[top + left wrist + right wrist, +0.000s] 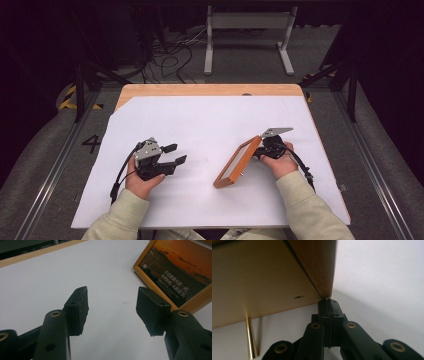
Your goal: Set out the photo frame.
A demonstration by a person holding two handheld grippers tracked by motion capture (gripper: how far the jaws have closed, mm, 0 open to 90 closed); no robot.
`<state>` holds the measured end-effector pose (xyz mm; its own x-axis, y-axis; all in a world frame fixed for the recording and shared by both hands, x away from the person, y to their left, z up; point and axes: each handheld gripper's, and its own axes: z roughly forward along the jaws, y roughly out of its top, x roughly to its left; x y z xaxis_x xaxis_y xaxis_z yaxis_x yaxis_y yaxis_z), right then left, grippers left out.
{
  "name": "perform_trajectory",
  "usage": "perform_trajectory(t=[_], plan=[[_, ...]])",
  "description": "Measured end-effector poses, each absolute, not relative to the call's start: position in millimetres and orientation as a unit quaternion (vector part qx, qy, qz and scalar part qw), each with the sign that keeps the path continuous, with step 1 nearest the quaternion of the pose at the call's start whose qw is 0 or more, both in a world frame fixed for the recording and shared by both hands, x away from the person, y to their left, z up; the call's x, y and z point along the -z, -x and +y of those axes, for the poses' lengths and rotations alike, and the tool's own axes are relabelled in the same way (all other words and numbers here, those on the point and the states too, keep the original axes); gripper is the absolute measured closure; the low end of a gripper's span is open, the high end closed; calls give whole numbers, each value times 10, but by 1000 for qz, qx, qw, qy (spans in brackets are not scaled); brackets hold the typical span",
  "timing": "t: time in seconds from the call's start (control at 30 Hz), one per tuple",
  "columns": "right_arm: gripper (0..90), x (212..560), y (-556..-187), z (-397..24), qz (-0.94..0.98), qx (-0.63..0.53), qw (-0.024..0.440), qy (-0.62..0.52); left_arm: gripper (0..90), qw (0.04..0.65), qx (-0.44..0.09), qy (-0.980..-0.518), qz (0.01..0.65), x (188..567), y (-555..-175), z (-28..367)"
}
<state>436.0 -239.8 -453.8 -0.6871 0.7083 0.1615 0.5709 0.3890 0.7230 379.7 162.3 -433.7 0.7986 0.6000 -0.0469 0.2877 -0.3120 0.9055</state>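
- Picture frame (pixel 237 162): wooden, standing tilted on its lower long edge on the white sheet (pixel 210 125), in the right half of the desk (pixel 210 90), nearer the front edge than the back. Its printed face, a sunset picture with lines of text, was turned toward the left side of the desk (pixel 175 277).
- Long axis: ran diagonally, from the front and centre toward the back right.
- Right tongs (pixel 263 148): jaws pressed together with nothing between them, tips touching the back of the frame at its wooden corner (pixel 325 298). A brass pin (pixel 252 340) stuck out of the back panel nearby.
- Left tongs (pixel 175 154): jaws apart and empty, resting low over the sheet in the left half of the desk, pointing toward the frame; the frame stood to their right, well apart.
- Nearer hand: the right hand (pixel 280 162), just behind the frame; the left hand (pixel 142 182) faced its front.
- Judgement: any push or steadying would likely come from the right tongs against the back, while the left tongs stood ready on the face side.
- Open room: bare sheet between the left tongs and the frame, and across the whole back half; the right edge of the desk lay close behind the right hand.
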Motion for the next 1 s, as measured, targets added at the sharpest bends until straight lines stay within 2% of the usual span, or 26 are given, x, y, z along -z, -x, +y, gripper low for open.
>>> perform_trajectory(t=[1.0], plan=[[900,4501,-4708,-1752,861,-394,73,-313,436,518,-148,-796,278,4340,-3804,1631]])
